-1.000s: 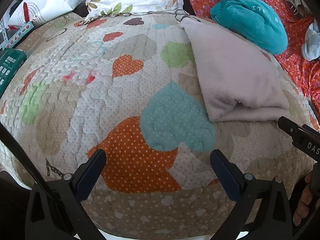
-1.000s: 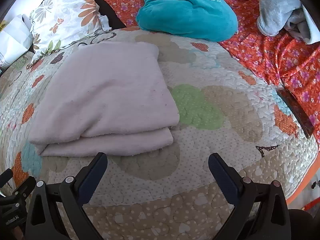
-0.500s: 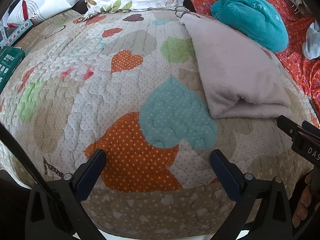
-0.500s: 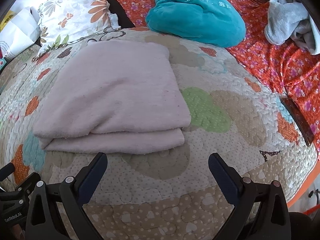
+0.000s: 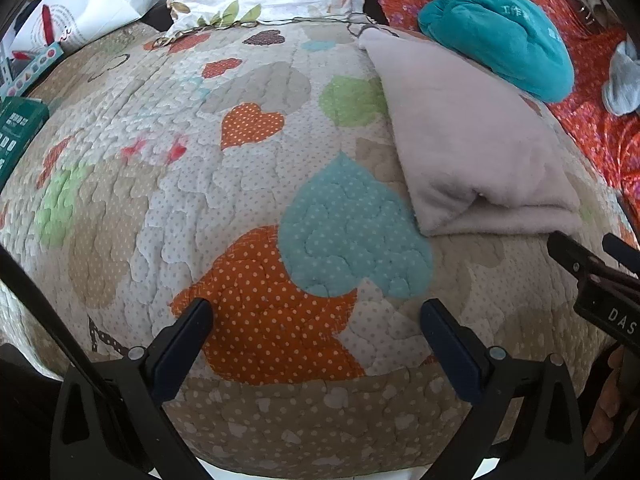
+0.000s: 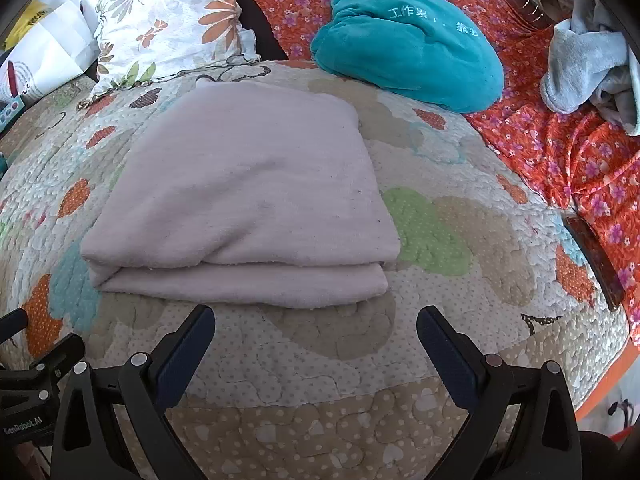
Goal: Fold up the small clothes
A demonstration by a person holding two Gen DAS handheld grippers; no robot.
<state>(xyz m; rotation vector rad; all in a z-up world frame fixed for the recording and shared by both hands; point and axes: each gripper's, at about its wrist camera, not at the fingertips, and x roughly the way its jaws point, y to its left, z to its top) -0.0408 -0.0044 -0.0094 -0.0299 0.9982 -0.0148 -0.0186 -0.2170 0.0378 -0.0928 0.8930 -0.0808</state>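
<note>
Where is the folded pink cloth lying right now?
The pink cloth lies flat on the heart quilt, centre-left in the right wrist view, ahead of the open right gripper, with the teal bundle beyond it.

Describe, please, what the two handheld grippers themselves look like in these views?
Both look alike: the left gripper and right gripper each have a black plastic frame with silver screws and two flat dark navy fingers. White lettering marks the bodies: "DAS" on the right one seen from the left wrist, "GenRobot.AI" on the left one seen from the right wrist. No sleeves show.
</note>
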